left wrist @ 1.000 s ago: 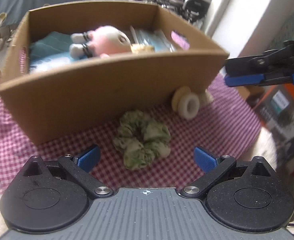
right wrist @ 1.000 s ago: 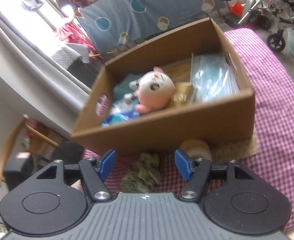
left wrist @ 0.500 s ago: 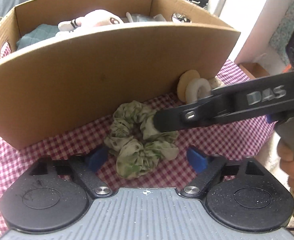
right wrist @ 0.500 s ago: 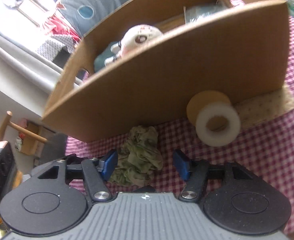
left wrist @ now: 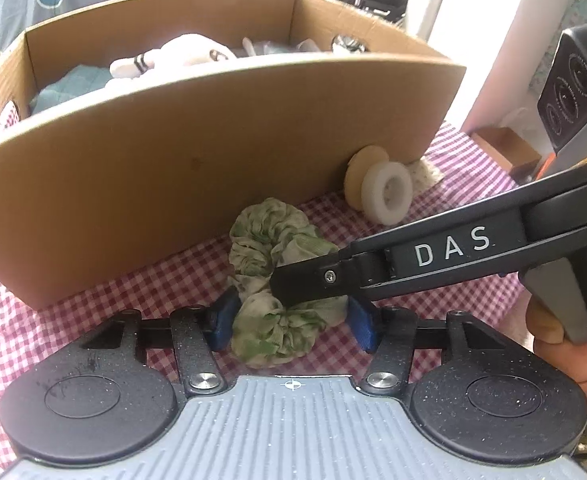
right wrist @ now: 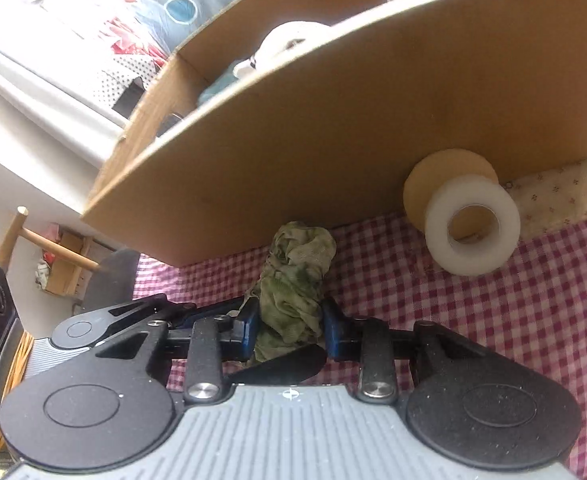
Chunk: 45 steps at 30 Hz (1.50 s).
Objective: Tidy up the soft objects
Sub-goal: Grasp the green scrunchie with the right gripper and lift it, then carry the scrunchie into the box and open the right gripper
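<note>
Both tools meet on the green scrunchie [left wrist: 271, 280], which lies on the checked cloth of the bench [left wrist: 445, 248] just in front of the cardboard box [left wrist: 197, 160], its far edge close against the box's near wall. The left tool [left wrist: 289, 326] has its blue fingers either side of the scrunchie's near half and its jaws are closing; the fabric looks touched on both sides. The right tool [right wrist: 291, 330] comes in from the right across the left one, its jaws closing too, with the scrunchie bunched tight between the blue pads.

Room is short here. The box wall stands high directly behind, and a white tape roll [right wrist: 471, 226] with a tan disc behind it leans against that wall to the right, apart from the scrunchie. A strip of flowered fabric [right wrist: 561, 196] pokes out under the box's right corner. Nearer and to the left the cloth is open. A plush toy [left wrist: 173, 60] shows above the rim inside the box.
</note>
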{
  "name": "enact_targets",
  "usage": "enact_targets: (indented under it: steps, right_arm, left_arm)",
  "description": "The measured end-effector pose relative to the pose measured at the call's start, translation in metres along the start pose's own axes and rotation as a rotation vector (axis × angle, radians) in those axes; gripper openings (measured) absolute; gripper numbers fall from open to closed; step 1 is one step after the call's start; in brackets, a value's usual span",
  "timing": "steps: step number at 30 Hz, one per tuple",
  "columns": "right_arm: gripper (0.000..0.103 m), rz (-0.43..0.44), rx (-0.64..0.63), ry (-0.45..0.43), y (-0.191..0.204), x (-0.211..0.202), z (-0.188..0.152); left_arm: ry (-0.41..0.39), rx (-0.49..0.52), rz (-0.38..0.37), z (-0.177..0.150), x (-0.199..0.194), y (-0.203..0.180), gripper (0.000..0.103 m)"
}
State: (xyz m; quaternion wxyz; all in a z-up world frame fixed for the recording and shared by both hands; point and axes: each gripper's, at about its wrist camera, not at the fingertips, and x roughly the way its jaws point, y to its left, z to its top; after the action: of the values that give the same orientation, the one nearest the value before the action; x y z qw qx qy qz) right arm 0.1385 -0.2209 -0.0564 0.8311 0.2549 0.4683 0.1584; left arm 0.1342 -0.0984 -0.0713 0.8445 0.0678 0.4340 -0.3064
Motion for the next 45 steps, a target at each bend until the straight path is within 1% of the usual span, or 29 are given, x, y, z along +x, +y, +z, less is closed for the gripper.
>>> enact_targets:
  steps: [6,12,15,18,23,26,29,32,34,35,36,39,40,42,45]
  right_arm:
    - [0.035,0.041,-0.030,-0.065,0.016,-0.033,-0.006]
    - [0.035,0.076,-0.089,-0.172,0.037,-0.075,-0.003]
    - [0.035,0.090,-0.133,-0.224,0.045,-0.095,0.007]
    - [0.035,0.095,-0.178,-0.260,0.052,-0.108,0.024]
    - [0.035,0.098,-0.209,-0.272,0.053,-0.114,0.063]
    - [0.035,0.109,-0.196,-0.246,0.045,-0.107,0.090]
    - [0.035,0.127,-0.164,-0.187,0.033,-0.090,0.117]
    - [0.035,0.125,-0.119,-0.097,0.018,-0.065,0.139]
    - [0.035,0.116,-0.091,-0.025,0.009,-0.045,0.147]
    - [0.036,0.103,-0.078,0.008,0.004,-0.037,0.151]
    - [0.036,0.088,-0.075,0.039,0.001,-0.029,0.153]
    - [0.038,0.021,-0.083,0.130,-0.008,-0.006,0.159]
    - [0.039,0.000,-0.086,0.158,-0.011,0.000,0.159]
    - [0.050,-0.026,-0.082,0.195,-0.016,0.008,0.163]
    - [0.050,-0.060,-0.103,0.215,-0.018,0.008,0.170]
  left_arm:
    - [-0.074,0.019,-0.009,0.001,-0.034,-0.008,0.056]
    - [-0.173,0.058,-0.012,0.012,-0.071,-0.021,0.056]
    - [-0.221,0.077,-0.015,0.025,-0.087,-0.025,0.056]
    - [-0.260,0.101,-0.015,0.044,-0.095,-0.028,0.056]
    - [-0.302,0.137,-0.013,0.077,-0.093,-0.030,0.056]
    - [-0.288,0.122,-0.033,0.100,-0.082,-0.024,0.056]
    - [-0.255,0.092,-0.043,0.117,-0.068,-0.013,0.056]
    - [-0.207,0.058,-0.037,0.124,-0.053,0.000,0.056]
    - [-0.152,0.021,-0.045,0.129,-0.039,0.010,0.057]
    - [-0.122,0.000,-0.055,0.130,-0.032,0.016,0.059]
    - [-0.089,-0.021,-0.068,0.129,-0.025,0.022,0.066]
    - [0.002,-0.090,-0.085,0.126,-0.005,0.037,0.078]
    - [0.006,-0.106,-0.083,0.123,-0.002,0.041,0.080]
    - [0.018,-0.130,-0.088,0.120,0.000,0.048,0.085]
    - [0.017,-0.168,-0.109,0.118,-0.005,0.057,0.088]
